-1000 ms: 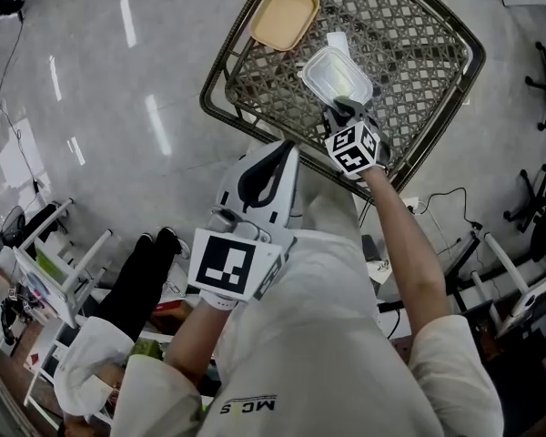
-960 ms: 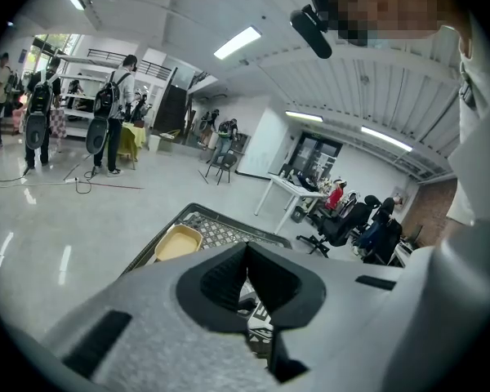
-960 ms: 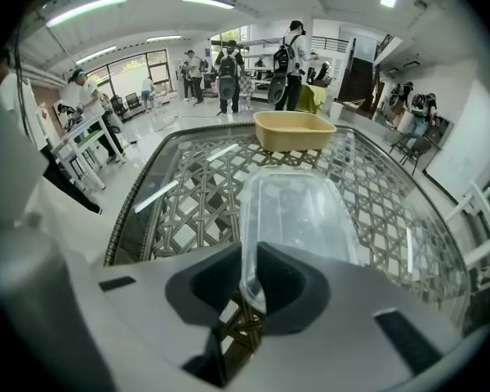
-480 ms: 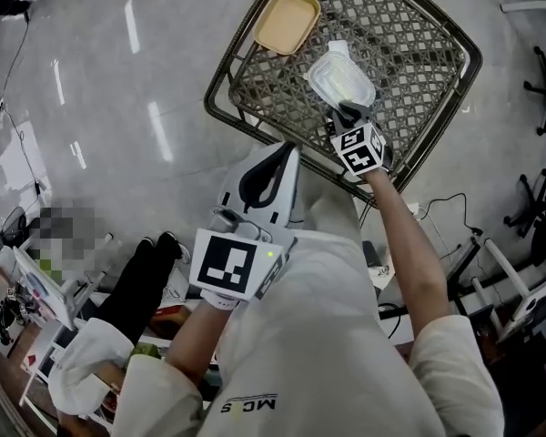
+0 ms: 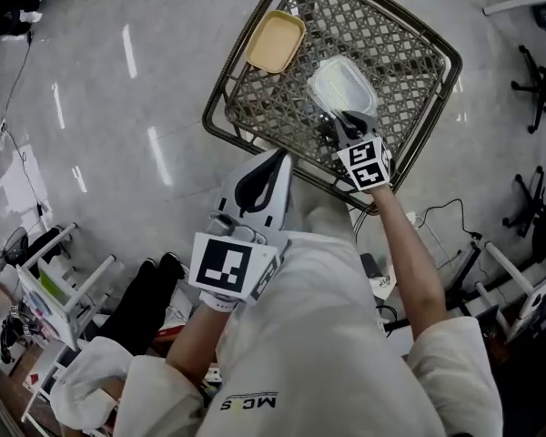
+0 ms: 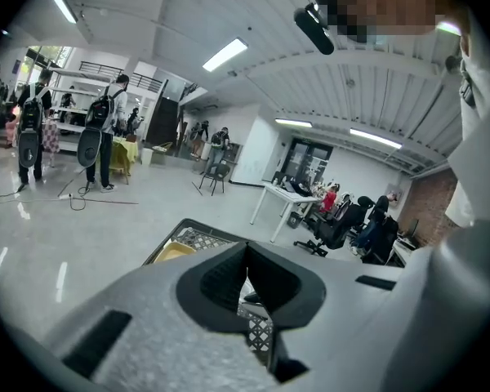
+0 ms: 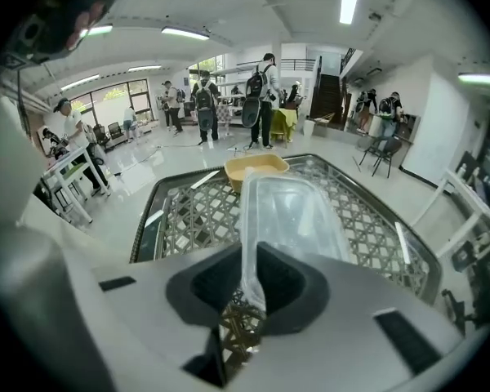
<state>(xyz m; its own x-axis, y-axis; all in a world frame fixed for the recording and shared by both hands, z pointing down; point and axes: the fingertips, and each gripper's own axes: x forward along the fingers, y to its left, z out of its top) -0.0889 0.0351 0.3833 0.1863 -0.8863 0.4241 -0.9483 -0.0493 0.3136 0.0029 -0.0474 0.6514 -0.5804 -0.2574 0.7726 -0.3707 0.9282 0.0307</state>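
**Right tongs** point(image 7: 247, 294) point(image 5: 343, 122): pinching the thin near rim of the clear rectangular plastic container point(image 7: 298, 215) point(image 5: 343, 85). The rim stands edge-on between the two jaws.

**Container, position:** over the right half of the dark woven-lattice surface point(image 5: 409, 53) point(image 7: 188, 219), towards its near edge.
- It lies directly ahead of the right tongs.
- Its long axis runs near to far, in line with the jaws.
- The grip is at one short end, and the other short end points to the far side.
- No view shows whether the far end rests on the lattice or hangs just above it.

**Left tongs** point(image 6: 247, 282) point(image 5: 260, 173): pressed together with nothing between the jaws.
- They are held off the near-left edge of the surface, close to the person's body.
- They are well apart from the container, so the right arm is the nearer by far.

**Shallow yellow rectangular tray** point(image 5: 275, 41) point(image 7: 256, 170) point(image 6: 173, 253): on the far-left part of the surface.
- It lies beyond the container's far end and a little left of it, apart and not touching.
- It is empty as far as the views show.

**Surroundings:** pale glossy floor point(image 5: 118, 107) around the surface. People and office chairs stand well beyond it.
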